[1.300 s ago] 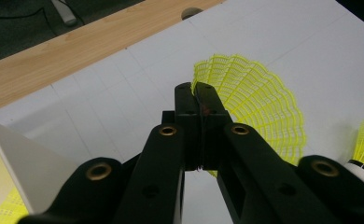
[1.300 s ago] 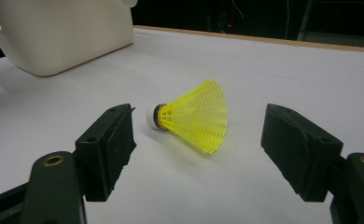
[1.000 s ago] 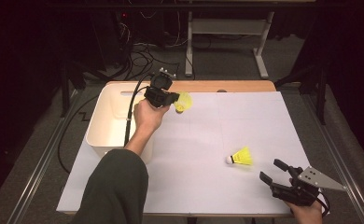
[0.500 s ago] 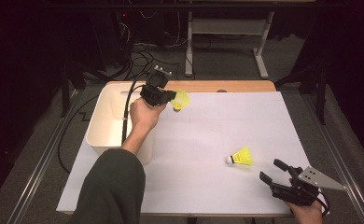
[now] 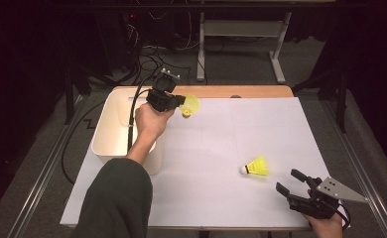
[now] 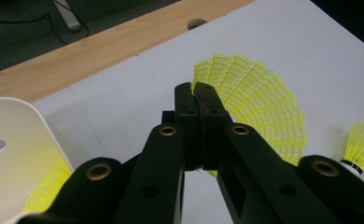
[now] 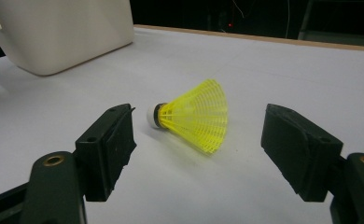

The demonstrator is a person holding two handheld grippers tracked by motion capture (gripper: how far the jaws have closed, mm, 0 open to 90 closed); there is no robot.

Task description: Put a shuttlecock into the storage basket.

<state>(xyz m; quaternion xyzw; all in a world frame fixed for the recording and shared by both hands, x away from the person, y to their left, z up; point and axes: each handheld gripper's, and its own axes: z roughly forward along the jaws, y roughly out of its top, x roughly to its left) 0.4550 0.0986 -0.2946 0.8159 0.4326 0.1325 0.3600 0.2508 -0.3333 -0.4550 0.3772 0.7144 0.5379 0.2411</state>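
A: What have the left tongs (image 5: 177, 102) got?

B: Their jaws are pressed together on the skirt of a yellow plastic shuttlecock (image 5: 188, 105). In the left gripper view the netted skirt (image 6: 255, 107) fans out to the right behind the closed jaw tips, and the rim is pinched between them.

A: And where is that over the worktop (image 5: 221, 148)?

B: Near the far left part of the white sheet, just beside the far right corner of the white tub (image 5: 113, 130). The shuttlecock hangs off the tongs with its cork end pointing down.

A: Anything in the tub?

B: The left gripper view shows a bit of yellow netting (image 6: 49, 186) through the tub's wall, so another shuttlecock seems to lie in there; I cannot tell more.

A: The right tongs (image 5: 294, 181)?

B: Jaws wide apart, holding nothing, low at the near right corner of the worktop. A second yellow shuttlecock (image 5: 255, 167) lies on its side on the sheet just ahead of them. In the right gripper view it (image 7: 194, 115) sits beyond the two jaws, white cork towards the left jaw, touching neither.
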